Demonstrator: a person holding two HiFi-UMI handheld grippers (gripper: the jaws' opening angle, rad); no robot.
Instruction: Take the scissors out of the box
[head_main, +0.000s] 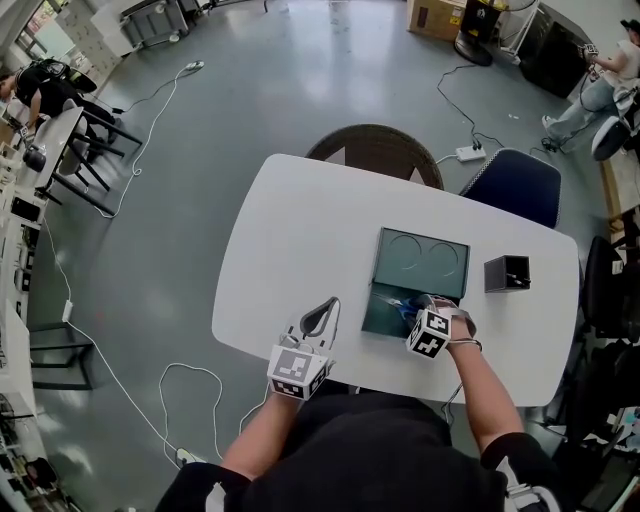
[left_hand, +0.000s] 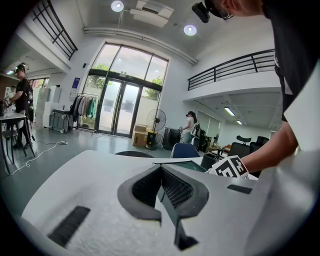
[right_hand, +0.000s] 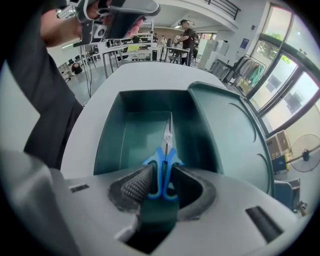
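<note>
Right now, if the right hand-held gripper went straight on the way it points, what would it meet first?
Probably the floor of the open box: the right hand-held gripper, shut on the scissors, points down into it. Depth is unclear.

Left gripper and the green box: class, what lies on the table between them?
Nothing: the head view shows only bare white table between the left gripper and the box with the scissors.

Box (head_main: 380, 312) walls are hemming in the scissors (right_hand: 164, 156). The lid (head_main: 422, 262) is blocking the far side, a black holder (head_main: 506, 273) is standing right, and the table (head_main: 290, 250) is lying open left.
</note>
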